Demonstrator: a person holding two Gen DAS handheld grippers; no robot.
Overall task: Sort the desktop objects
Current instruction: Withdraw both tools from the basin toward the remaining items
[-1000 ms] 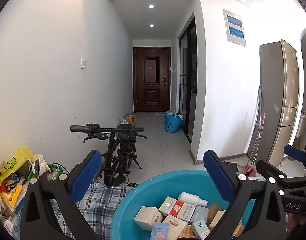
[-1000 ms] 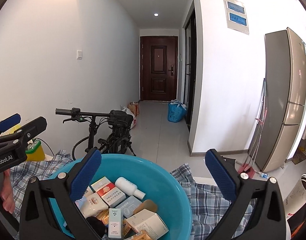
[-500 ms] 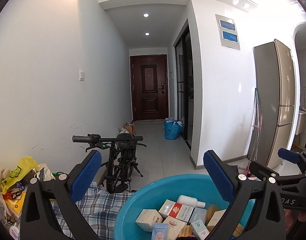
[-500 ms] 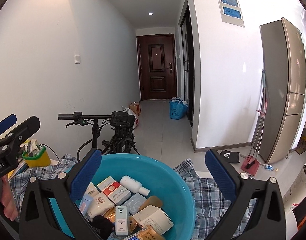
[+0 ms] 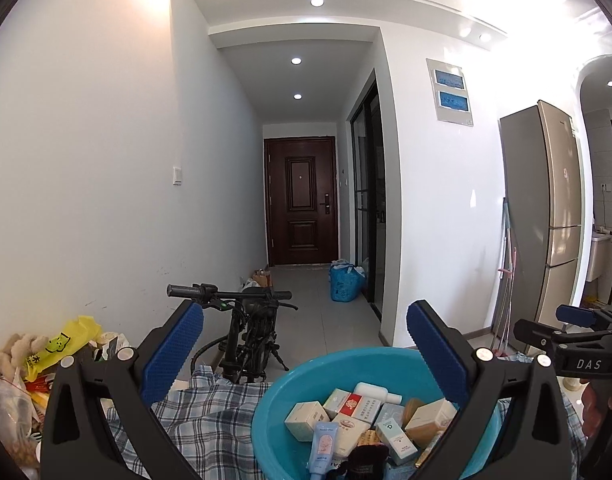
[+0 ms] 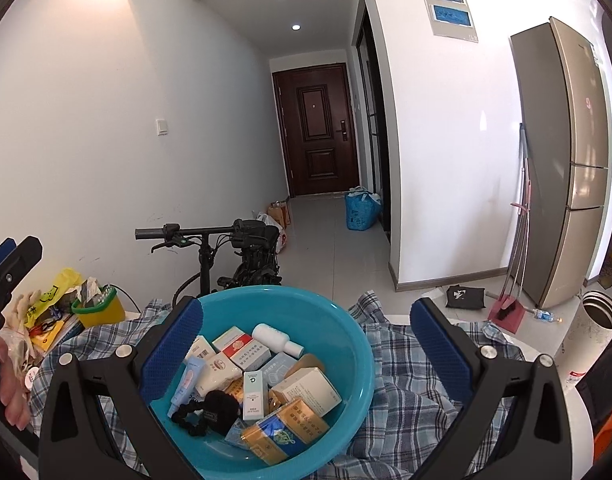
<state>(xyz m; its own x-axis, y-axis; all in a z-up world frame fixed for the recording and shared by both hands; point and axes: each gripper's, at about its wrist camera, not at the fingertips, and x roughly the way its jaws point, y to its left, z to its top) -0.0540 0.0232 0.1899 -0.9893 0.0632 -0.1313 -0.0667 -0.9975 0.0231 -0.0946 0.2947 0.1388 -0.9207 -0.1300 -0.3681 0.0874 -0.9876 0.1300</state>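
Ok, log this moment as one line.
stage: approach | left gripper: open, empty | right gripper: open, empty | both above blue basin of boxes on plaid cloth | nothing sorted yet

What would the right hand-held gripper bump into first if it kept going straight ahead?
Probably the far inner wall of the blue basin, since the right hand-held gripper points over the boxes inside it. If it runs higher than it looks, the folding bike behind comes next.
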